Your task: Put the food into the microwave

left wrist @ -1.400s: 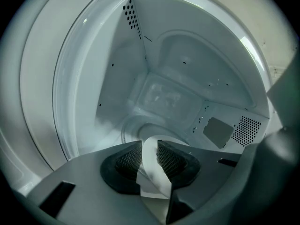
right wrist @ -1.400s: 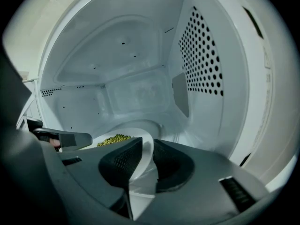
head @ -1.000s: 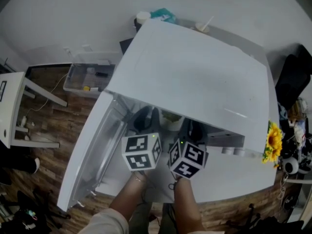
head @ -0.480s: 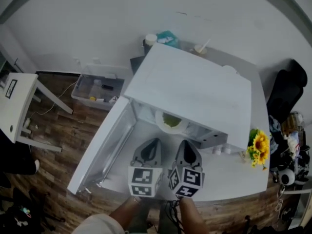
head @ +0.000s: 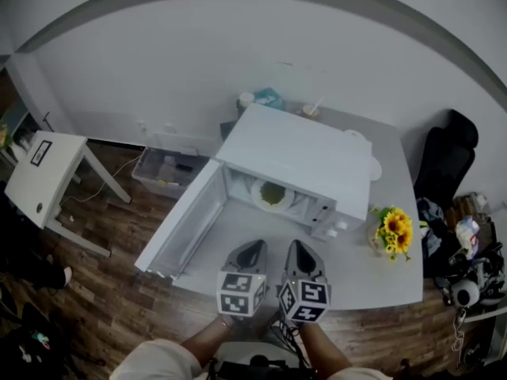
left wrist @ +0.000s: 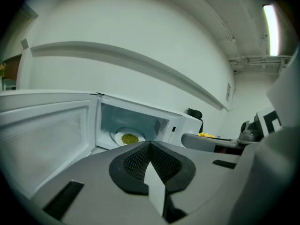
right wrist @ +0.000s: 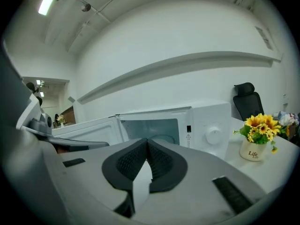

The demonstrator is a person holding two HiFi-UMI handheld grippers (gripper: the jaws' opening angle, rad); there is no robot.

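With ribbed black pads pressed flat together, my left claw (head: pixel 252 250) is closed on nothing; right claw (head: pixel 299 252) has just been closing, pads meeting too, nothing btwn. Both are grey & wedge-shaped, side by side, pointing at the boxy white microwave (head: pixel 305 157) w/ a slight downward tilt, over the near edge of the white tabletop (head: pixel 372 279). Door (head: pixel 184 222) hangs wide open at left. Inside sits a round white plate (head: pixel 257 195) w/ a heap of green food (head: pixel 274 192), well apart from both claws

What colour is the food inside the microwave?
The food is yellow-green; the left gripper view shows it best.
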